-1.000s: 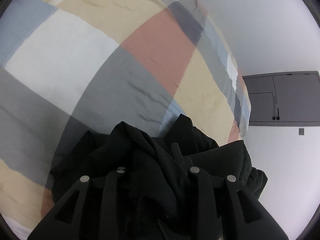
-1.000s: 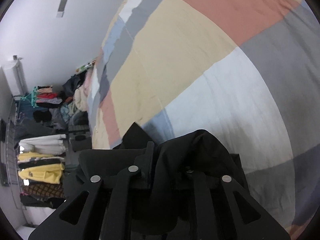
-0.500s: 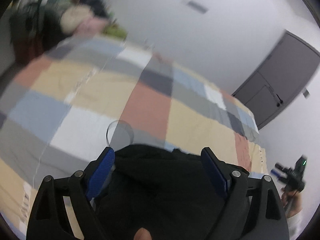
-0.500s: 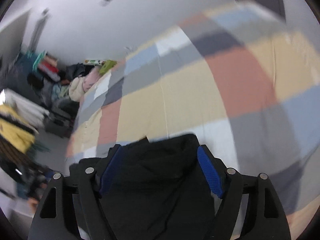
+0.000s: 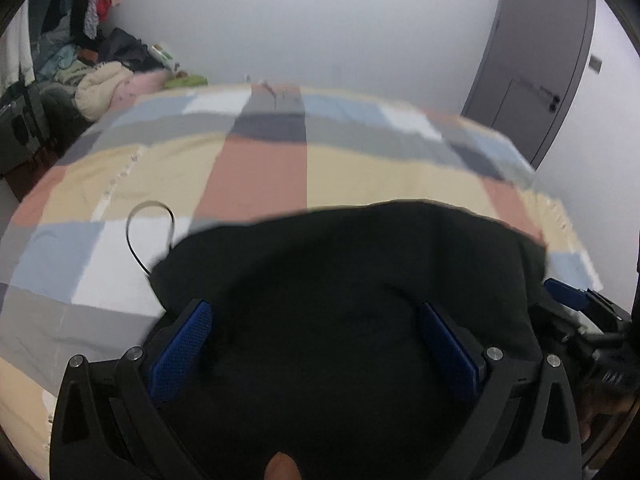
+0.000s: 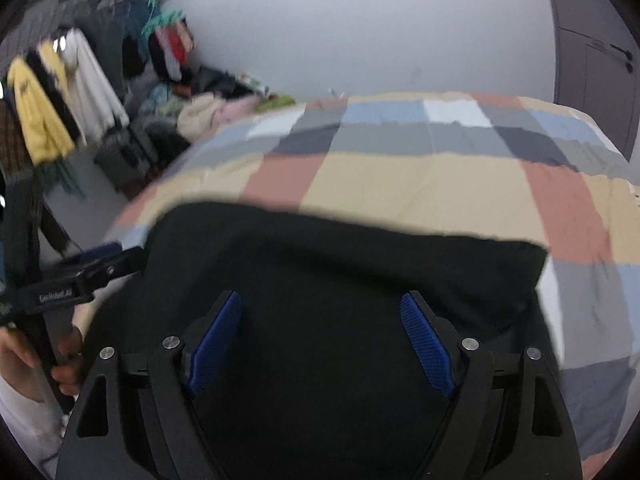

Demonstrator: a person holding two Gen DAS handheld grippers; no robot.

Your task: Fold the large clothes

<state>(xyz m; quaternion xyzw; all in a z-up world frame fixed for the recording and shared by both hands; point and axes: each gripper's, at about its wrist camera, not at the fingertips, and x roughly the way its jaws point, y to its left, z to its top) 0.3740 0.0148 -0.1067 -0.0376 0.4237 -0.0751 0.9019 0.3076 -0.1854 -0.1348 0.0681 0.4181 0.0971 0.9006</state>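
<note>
We see our left gripper [image 5: 316, 344] opening, right gripper [image 6: 322, 344] released, both over the black fabric garment [image 5: 340, 280] in the lower frame, on the checked multicolour bed cover [image 5: 256, 176].

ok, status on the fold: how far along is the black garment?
Done: the black garment lies in a compact bundle on the checked bedspread. In hand: nothing; the left gripper, jaws opening, and the right gripper stand wide, pads clear of the cloth. Left: whether more folds are needed can't be told; a drawstring loop sticks out.
</note>
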